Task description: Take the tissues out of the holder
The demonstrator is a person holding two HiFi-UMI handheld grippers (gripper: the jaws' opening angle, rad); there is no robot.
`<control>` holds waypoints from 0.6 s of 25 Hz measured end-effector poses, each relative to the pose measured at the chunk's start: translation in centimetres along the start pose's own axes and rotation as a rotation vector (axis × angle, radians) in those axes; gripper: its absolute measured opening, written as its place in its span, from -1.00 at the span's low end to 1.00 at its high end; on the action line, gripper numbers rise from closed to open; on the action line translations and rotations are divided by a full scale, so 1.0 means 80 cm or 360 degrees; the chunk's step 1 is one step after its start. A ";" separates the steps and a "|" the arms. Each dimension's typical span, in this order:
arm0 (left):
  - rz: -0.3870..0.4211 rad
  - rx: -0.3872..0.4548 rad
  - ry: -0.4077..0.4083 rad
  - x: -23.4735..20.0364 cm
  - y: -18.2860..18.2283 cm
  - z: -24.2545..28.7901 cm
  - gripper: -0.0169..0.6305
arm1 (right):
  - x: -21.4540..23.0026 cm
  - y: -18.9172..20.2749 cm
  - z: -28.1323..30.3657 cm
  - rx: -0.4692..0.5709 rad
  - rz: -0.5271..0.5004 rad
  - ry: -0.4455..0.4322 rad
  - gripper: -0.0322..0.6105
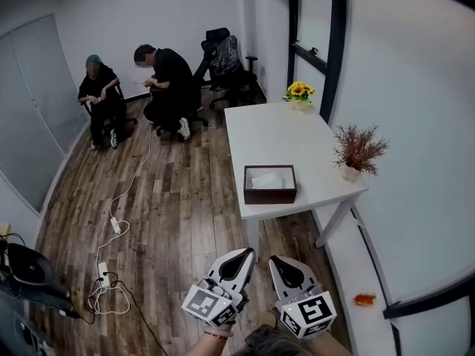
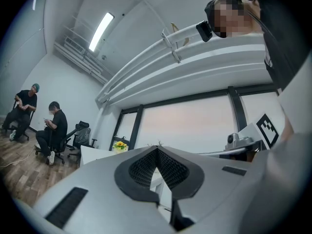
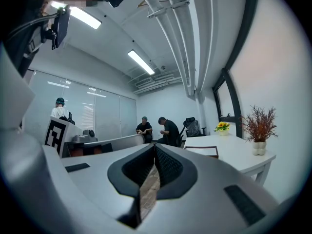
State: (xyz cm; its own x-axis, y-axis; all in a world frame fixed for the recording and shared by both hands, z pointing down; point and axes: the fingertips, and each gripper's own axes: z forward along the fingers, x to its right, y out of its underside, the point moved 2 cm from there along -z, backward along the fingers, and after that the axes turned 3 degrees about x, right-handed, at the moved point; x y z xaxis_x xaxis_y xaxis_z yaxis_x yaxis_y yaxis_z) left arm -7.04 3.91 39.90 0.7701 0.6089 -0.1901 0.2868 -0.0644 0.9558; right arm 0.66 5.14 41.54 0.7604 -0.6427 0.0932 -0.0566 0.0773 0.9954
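Note:
The tissue holder [image 1: 269,193], a dark brown open box with white tissues [image 1: 267,178] inside, sits near the front edge of the white table [image 1: 282,128]. It also appears small in the right gripper view as the holder [image 3: 201,151]. My left gripper [image 1: 249,252] and right gripper [image 1: 273,260] are side by side at the bottom of the head view, over the wood floor and well short of the table. The left gripper [image 2: 157,149] has its tips together with nothing between them. The right gripper [image 3: 155,146] is likewise shut and empty.
A pot of yellow flowers [image 1: 299,91] stands at the table's far end, and a dried reddish plant [image 1: 358,150] at its right edge. Two seated people [image 1: 167,87] and office chairs [image 1: 226,58] are at the back. A cable with a power strip [image 1: 111,225] lies on the floor at left.

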 end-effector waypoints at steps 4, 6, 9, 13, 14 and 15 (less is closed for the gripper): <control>0.0002 -0.0004 -0.0008 -0.021 0.004 0.037 -0.93 | 0.030 -0.004 0.032 -0.0001 0.0005 -0.0027 -0.89; 0.0002 -0.0009 -0.0020 -0.031 0.008 0.053 -0.93 | 0.044 -0.004 0.046 -0.0002 0.0001 -0.0044 -0.89; 0.0003 -0.0008 -0.0030 -0.042 0.013 0.074 -0.93 | 0.064 -0.003 0.062 -0.0006 0.0011 -0.0054 -0.89; 0.0015 -0.0006 -0.0023 -0.051 0.018 0.095 -0.92 | 0.087 -0.002 0.078 -0.0001 0.0008 -0.0059 -0.89; 0.0016 -0.0006 -0.0030 -0.055 0.019 0.098 -0.93 | 0.090 -0.003 0.082 0.0001 0.0009 -0.0059 -0.89; 0.0015 -0.0006 -0.0039 -0.058 0.020 0.101 -0.93 | 0.094 -0.003 0.085 0.0001 0.0011 -0.0060 -0.89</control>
State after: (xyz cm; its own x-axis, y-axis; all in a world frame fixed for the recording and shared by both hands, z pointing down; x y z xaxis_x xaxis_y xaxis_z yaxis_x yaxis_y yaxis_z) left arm -5.54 -5.41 40.50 0.7864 0.5889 -0.1865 0.2774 -0.0669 0.9584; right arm 1.97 -4.88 42.12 0.7352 -0.6703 0.1009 -0.0621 0.0815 0.9947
